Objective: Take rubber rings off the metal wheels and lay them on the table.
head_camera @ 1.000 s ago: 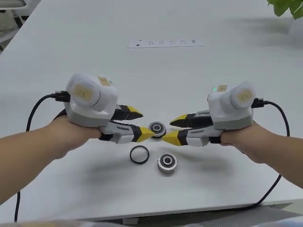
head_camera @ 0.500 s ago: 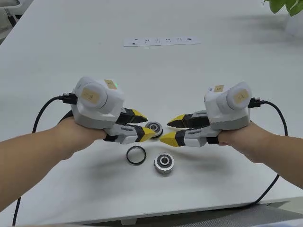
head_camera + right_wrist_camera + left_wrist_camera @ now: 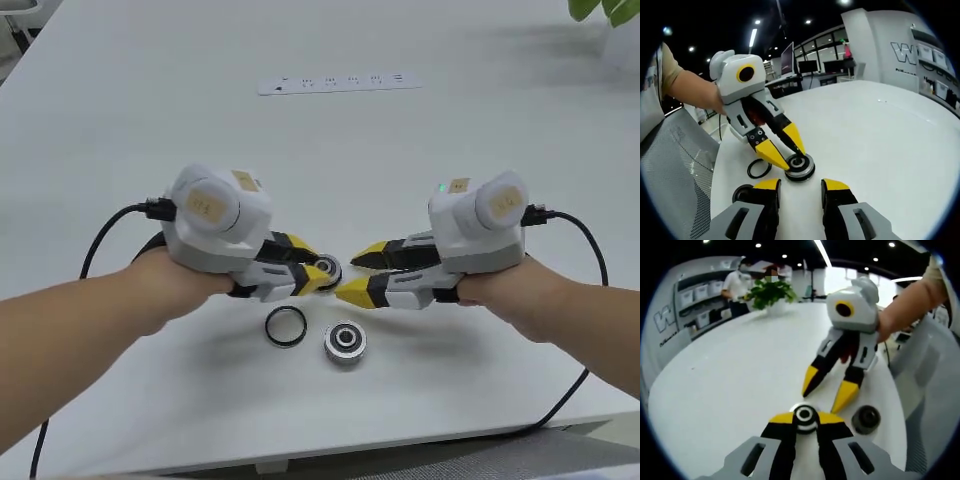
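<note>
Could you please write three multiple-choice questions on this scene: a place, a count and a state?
1. Where is the loose rubber ring? A. on the table, beside the free wheel; B. still on a wheel; C. held in the air.
2. How many metal wheels are there? A. one; B. two; C. four.
3. How are the right tongs? A. open, empty; B. shut on a ring; C. shut on a wheel.
Answers: 1 A, it lies flat just left of that wheel. 2 B, the free wheel plus a held wheel in the left tongs. 3 A, their tips stand apart.
</note>
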A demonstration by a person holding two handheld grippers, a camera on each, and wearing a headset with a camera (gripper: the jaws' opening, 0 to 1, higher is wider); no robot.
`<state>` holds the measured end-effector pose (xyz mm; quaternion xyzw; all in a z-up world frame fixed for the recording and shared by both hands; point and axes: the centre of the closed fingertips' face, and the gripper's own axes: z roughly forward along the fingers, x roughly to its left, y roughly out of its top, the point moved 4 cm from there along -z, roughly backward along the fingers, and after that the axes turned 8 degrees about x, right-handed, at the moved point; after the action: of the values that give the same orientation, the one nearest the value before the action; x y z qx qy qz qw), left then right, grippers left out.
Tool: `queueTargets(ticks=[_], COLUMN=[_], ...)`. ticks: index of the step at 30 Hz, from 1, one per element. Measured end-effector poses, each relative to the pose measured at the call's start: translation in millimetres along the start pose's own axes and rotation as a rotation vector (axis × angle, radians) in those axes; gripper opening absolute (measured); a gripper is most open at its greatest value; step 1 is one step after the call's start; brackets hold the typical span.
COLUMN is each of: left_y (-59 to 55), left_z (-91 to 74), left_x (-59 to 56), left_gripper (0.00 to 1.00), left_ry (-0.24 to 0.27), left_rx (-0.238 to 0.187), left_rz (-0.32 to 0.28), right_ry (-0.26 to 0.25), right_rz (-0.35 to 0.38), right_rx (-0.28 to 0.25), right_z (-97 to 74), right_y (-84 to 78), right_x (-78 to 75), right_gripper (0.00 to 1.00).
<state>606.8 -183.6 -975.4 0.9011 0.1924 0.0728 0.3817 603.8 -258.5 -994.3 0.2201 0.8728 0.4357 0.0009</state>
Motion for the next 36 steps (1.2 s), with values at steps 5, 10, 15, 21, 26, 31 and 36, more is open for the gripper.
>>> queueTargets(ticks=[5, 10, 15, 21, 26, 31, 36], left_y=[-0.2, 0.6, 1.7, 2.1, 2.0, 1.7, 1.4], left_z=[0.8, 1.7, 2.3, 2.8, 3.0, 2.9, 2.8], left_x=[2.8, 3.6, 2.6, 1.8, 1.6, 1.4, 1.2], left_gripper=[0.14, 0.14, 0.14, 0.13, 0.13, 0.13, 0.13], left_ry=[0.019, 0.028, 0.037, 0.044, 0.050, 0.050, 0.052], left_rx=[-0.001, -0.002, -0.004, -0.007, -0.010, -0.013, -0.012], left_rz=[0.012, 0.010, 0.002, -0.006, -0.011, -0.013, -0.014], right_ry=[0.001, -0.001, -0.006, -0.012, -0.023, -0.020, -0.020], right_rz=[-0.003, -0.008, -0.018, -0.038, -0.033, -0.031, -0.042], right_rx=[-0.003, -0.011, -0.012, 0.004, -0.005, 0.000, 0.004], right_z=[1.6, 5.2, 10.8, 16.3, 15.0, 12.8, 10.3], right_y=[1.4, 5.8, 8.8, 8.5, 9.5, 6.6, 6.0], right_x=[0.6, 1.9, 3.3, 4.8, 2.7, 3.6, 6.5], right_gripper=[0.30, 0.30, 0.30, 0.29, 0.25, 0.23, 0.20])
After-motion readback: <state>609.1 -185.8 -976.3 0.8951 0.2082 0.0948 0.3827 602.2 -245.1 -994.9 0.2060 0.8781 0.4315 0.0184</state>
